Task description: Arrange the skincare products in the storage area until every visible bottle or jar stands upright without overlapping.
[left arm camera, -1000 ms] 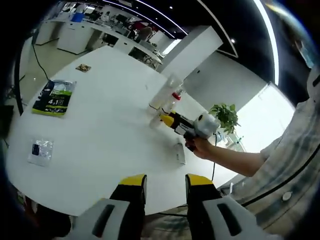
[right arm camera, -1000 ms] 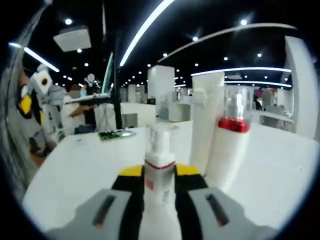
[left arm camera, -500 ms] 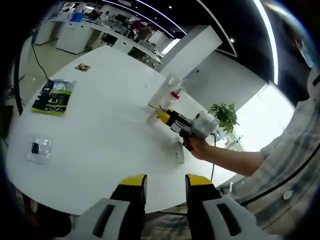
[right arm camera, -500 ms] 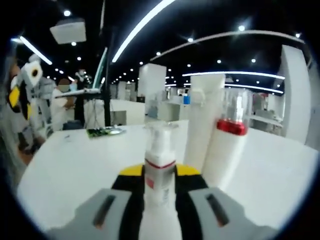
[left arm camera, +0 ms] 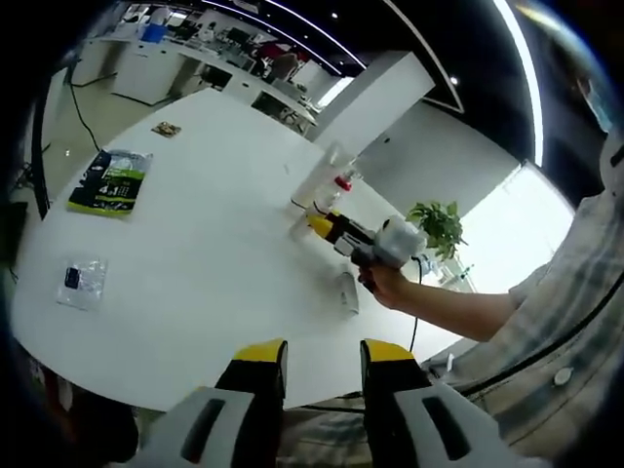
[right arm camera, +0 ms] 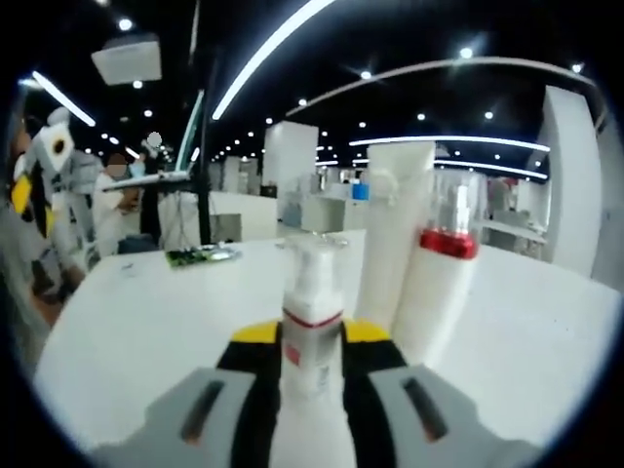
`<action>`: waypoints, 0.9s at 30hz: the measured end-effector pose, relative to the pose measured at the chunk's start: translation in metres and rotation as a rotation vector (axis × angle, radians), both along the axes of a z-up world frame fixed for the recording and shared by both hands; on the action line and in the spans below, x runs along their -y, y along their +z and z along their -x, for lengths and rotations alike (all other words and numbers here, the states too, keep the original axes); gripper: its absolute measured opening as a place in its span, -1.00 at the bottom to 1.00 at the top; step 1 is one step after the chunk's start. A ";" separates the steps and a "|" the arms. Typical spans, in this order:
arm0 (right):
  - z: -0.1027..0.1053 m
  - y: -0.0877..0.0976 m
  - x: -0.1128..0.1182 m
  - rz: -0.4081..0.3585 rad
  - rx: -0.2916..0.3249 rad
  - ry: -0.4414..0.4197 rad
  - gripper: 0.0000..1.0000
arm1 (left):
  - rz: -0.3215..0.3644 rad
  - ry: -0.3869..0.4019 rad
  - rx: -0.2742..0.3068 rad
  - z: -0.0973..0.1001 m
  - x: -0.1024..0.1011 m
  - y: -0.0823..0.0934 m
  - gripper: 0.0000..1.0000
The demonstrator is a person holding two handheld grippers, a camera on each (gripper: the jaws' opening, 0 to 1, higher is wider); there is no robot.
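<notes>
White bench [left arm camera: 205, 253] in open office, strip-lit ceiling. Upright clear pump bottle [right arm camera: 311, 322], red band, clamped between right gripper [right arm camera: 311, 336] fingers; left gripper [left arm camera: 312, 356] fingers apart.

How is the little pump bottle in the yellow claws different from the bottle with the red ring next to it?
The small pump bottle sits between the right gripper's jaws, while the red-collared bottle stands free on the white table. The small pump bottle is shorter and has only a thin red band; the red-collared bottle is taller, with a broad red collar under a clear cap. Both are white, upright and have a pump on top.
</notes>
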State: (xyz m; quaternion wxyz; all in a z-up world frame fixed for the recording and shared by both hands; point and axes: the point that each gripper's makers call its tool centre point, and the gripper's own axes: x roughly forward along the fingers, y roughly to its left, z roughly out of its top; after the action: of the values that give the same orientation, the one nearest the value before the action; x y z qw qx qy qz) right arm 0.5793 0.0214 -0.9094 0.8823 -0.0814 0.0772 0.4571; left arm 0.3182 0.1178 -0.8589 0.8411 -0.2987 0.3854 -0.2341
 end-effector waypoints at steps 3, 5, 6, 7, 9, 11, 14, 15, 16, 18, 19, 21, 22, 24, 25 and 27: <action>0.002 -0.006 0.002 0.033 -0.008 -0.002 -0.57 | -0.002 -0.005 0.006 0.000 0.000 0.001 -0.39; 0.004 -0.007 0.002 0.035 -0.016 -0.002 -0.47 | 0.000 0.000 0.007 0.000 -0.001 0.002 -0.39; 0.005 -0.007 0.003 0.035 -0.017 -0.003 -0.42 | 0.000 0.003 0.007 0.001 -0.002 0.001 -0.39; 0.005 -0.007 0.003 0.035 -0.024 -0.004 -0.40 | 0.001 0.004 0.006 0.001 -0.003 0.001 -0.39; 0.006 -0.011 0.006 0.053 -0.039 -0.006 -0.43 | 0.006 0.010 0.005 0.001 -0.003 -0.001 -0.39; 0.008 -0.016 0.009 0.080 -0.050 -0.001 -0.45 | 0.017 0.014 0.003 0.001 -0.002 -0.002 -0.39; 0.010 -0.025 0.013 0.130 -0.072 0.019 -0.49 | 0.026 0.006 0.002 0.001 0.003 -0.003 -0.39; 0.010 -0.027 0.014 0.143 -0.069 0.023 -0.52 | 0.026 0.001 0.003 0.001 0.004 -0.004 -0.39; 0.010 -0.027 0.014 0.146 -0.074 0.026 -0.53 | 0.026 -0.001 0.004 0.001 0.004 -0.004 -0.39; 0.010 -0.027 0.015 0.151 -0.087 0.020 -0.53 | 0.030 -0.004 0.007 0.001 0.005 -0.004 -0.40; 0.008 -0.027 0.016 0.157 -0.086 0.011 -0.53 | 0.033 -0.002 0.007 0.001 0.005 -0.004 -0.40; 0.004 -0.030 0.017 0.154 -0.111 -0.013 -0.55 | 0.038 -0.001 0.005 0.002 0.006 -0.005 -0.40; 0.003 -0.030 0.016 0.153 -0.118 -0.017 -0.56 | 0.038 -0.003 0.005 0.003 0.006 -0.005 -0.40; 0.000 -0.031 0.016 0.157 -0.125 -0.025 -0.57 | 0.036 -0.007 0.002 0.004 0.006 -0.006 -0.40; -0.001 -0.032 0.015 0.155 -0.131 -0.031 -0.58 | 0.035 -0.008 0.001 0.004 0.006 -0.006 -0.40; -0.004 -0.033 0.016 0.157 -0.141 -0.040 -0.60 | 0.035 -0.004 0.003 0.004 0.004 -0.004 -0.40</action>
State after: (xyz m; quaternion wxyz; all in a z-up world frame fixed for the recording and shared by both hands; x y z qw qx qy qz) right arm 0.5833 0.0054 -0.9427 0.8745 -0.1163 0.1765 0.4364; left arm 0.3146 0.1139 -0.8631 0.8359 -0.3120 0.3805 -0.2432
